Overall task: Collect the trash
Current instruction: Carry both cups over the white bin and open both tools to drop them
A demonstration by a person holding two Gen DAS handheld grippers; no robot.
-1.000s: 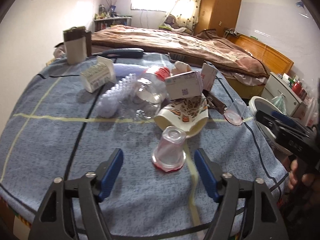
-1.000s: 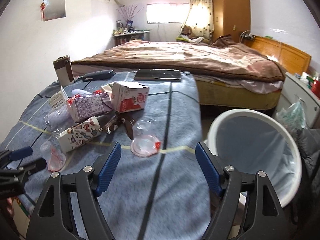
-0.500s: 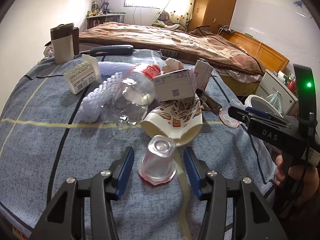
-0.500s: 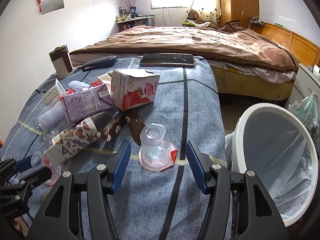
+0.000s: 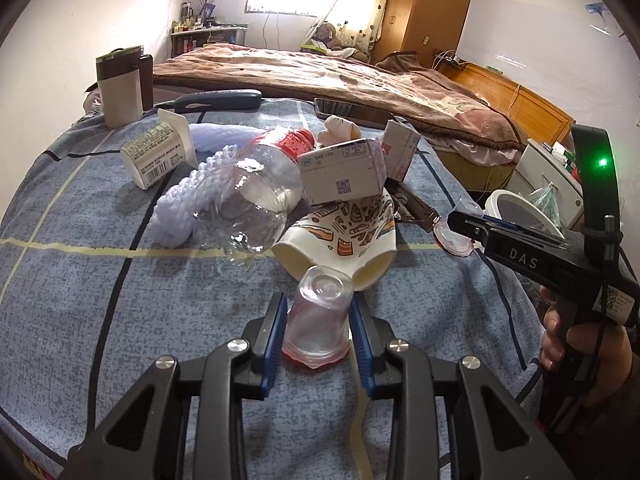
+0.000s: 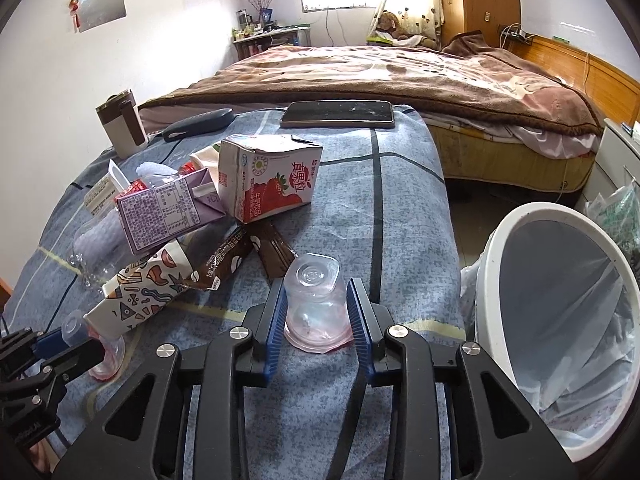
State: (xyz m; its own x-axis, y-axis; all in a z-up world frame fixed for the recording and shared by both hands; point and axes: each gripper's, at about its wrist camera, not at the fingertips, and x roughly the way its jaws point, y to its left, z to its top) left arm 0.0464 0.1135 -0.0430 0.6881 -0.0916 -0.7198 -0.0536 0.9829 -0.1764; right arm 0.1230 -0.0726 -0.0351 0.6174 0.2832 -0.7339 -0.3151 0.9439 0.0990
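Observation:
My left gripper (image 5: 319, 322) is shut on an upturned clear plastic cup (image 5: 318, 322) with a red rim, on the blue cloth. My right gripper (image 6: 316, 314) is shut on a second upturned clear cup (image 6: 314, 304). Behind them lies a trash pile: a patterned paper cup (image 5: 340, 240), a crushed clear bottle (image 5: 248, 200), a purple carton (image 6: 168, 210), a strawberry milk carton (image 6: 272, 178), a brown wrapper (image 6: 240, 254) and a white carton (image 5: 158, 154). The white bin (image 6: 560, 320) with a liner stands right of the table.
A phone (image 6: 338, 114), a dark case (image 6: 198, 124) and a brown-and-white mug (image 5: 120, 86) stand at the table's far side. A white net sleeve (image 5: 192, 196) lies by the bottle. A bed lies beyond. The table edge drops off beside the bin.
Both grippers moved forward and closed: each went from open around its cup to shut on it.

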